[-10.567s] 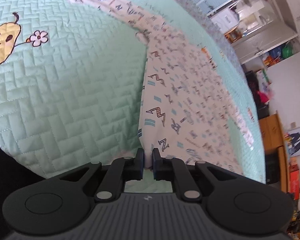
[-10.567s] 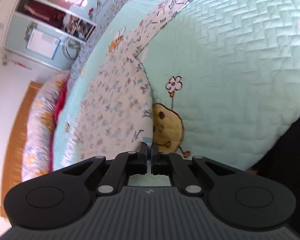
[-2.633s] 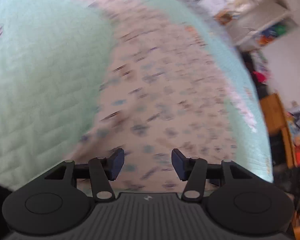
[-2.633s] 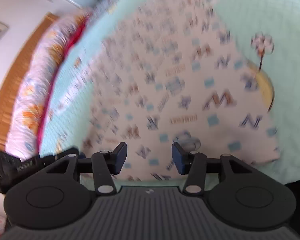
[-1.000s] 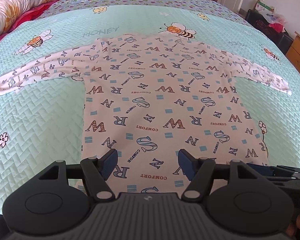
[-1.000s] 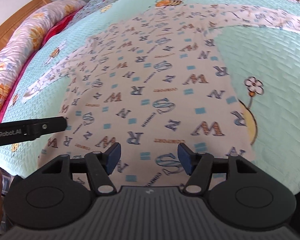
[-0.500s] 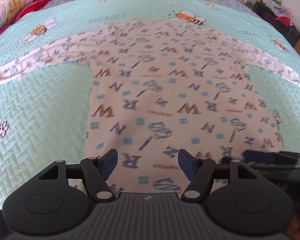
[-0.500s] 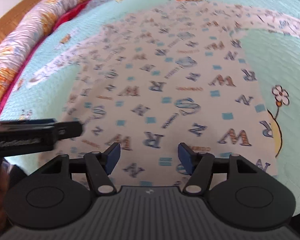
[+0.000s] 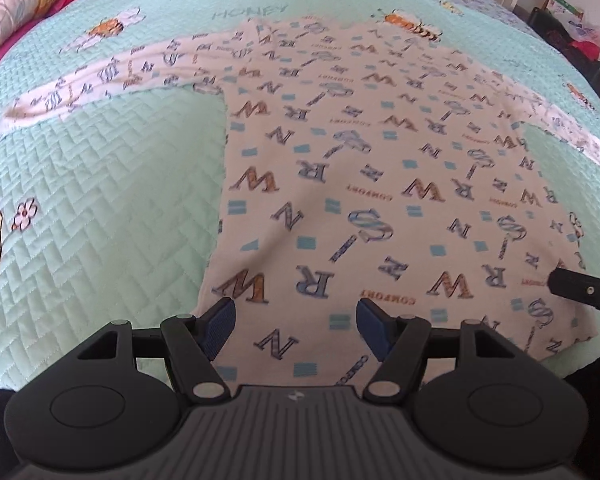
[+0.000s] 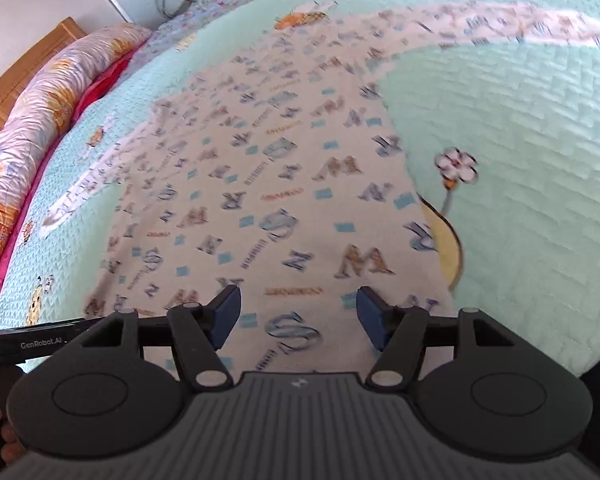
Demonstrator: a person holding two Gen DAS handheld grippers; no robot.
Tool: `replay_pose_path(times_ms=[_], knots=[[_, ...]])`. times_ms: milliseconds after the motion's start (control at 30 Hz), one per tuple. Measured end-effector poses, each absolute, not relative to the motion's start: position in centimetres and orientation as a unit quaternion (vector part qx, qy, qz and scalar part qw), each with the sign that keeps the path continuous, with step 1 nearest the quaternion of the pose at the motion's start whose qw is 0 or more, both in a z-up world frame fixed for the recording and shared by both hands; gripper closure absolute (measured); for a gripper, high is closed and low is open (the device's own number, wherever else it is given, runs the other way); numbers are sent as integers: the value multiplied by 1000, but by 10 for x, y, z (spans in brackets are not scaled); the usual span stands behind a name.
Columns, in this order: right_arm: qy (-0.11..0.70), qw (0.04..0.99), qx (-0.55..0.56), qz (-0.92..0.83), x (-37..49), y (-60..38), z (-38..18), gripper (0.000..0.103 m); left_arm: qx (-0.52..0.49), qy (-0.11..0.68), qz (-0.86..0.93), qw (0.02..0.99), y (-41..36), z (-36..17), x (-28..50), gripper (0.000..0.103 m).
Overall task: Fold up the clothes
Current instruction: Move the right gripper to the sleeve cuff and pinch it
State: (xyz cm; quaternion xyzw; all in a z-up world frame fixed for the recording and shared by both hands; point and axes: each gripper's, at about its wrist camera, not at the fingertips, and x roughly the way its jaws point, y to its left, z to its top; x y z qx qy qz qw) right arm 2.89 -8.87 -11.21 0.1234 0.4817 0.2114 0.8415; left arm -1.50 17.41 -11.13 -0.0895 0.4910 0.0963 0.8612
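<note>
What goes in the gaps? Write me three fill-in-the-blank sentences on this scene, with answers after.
1. The letter-print top lies spread flat on the ____ quilt.
2. Both sleeves are stretched ____ to the sides.
3. The left gripper and right gripper each have their jaws ____, holding nothing.

Answers: green; outward; open

One shirt, two grippers, one quilted bed

One long-sleeved letter-print shirt (image 9: 340,168) fills the middle of the frame, with two sleeves, one toward the upper left and one at the right edge. Two grippers show: the left gripper (image 9: 296,320) at bottom centre and the right gripper (image 10: 298,312) likewise. One mint quilt (image 9: 100,208) lies beneath, one floral pillow (image 10: 40,92) at upper left.
</note>
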Motion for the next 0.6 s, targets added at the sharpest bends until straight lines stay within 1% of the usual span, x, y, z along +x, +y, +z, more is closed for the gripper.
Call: replay_pose_path(times_ms=[133, 167, 267, 367, 467, 533, 600], knots=[[463, 847, 101, 240, 40, -57, -97, 37, -89, 470, 96, 873, 175, -100, 9, 34], [456, 850, 94, 248, 45, -47, -94, 36, -87, 465, 95, 876, 175, -100, 16, 33], [438, 859, 67, 258, 65, -20, -94, 30, -83, 471, 105, 872, 181, -113, 36, 32], [444, 863, 23, 238, 81, -8, -112, 30, -88, 494, 115, 857, 194, -138, 26, 31], [462, 857, -24, 224, 75, -27, -134, 30, -99, 478, 106, 866, 211, -138, -8, 30], [441, 863, -20, 245, 59, -55, -136, 30, -111, 471, 101, 869, 222, -131, -26, 30], [442, 867, 11, 231, 55, -79, -129, 30, -116, 456, 92, 878, 230, -118, -22, 30]])
